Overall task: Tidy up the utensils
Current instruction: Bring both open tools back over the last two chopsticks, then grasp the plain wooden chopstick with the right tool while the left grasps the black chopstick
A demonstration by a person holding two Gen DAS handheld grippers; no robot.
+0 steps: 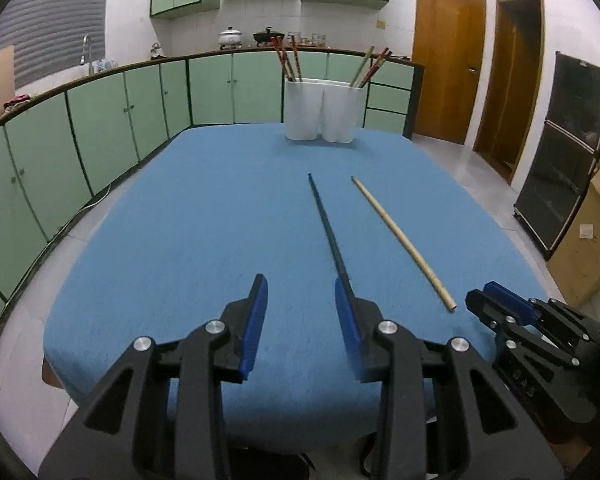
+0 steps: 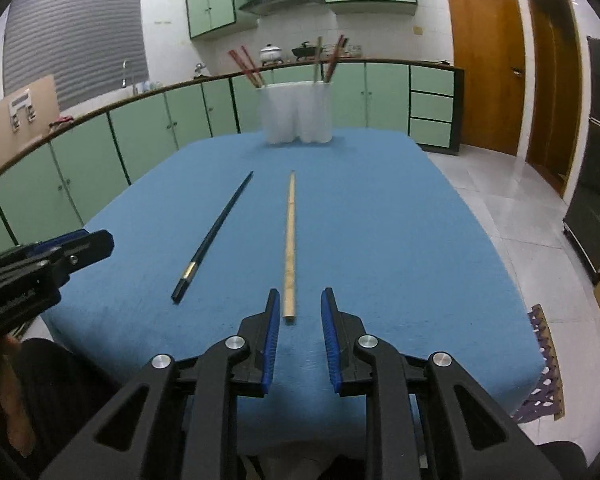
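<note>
- Left wrist view: left gripper (image 1: 301, 292) wide open, empty. Dark chopstick (image 1: 327, 228) runs toward 12 o'clock, near end beside the right fingertip; bamboo chopstick (image 1: 400, 240) at 1 o'clock.
- Right wrist view: right gripper (image 2: 300, 304) part open, empty, bamboo chopstick (image 2: 289, 240) end between its fingertips, axis toward the white holder (image 2: 296, 116) at 12 o'clock. Blue table (image 2: 400, 240) offers open room.

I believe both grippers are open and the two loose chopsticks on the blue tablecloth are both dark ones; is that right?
Not quite. Only one loose chopstick is dark; the other is a pale wooden chopstick, as the right wrist view shows. The rest holds: the left gripper and right gripper are both open, and both chopsticks lie on the blue tablecloth.
</note>
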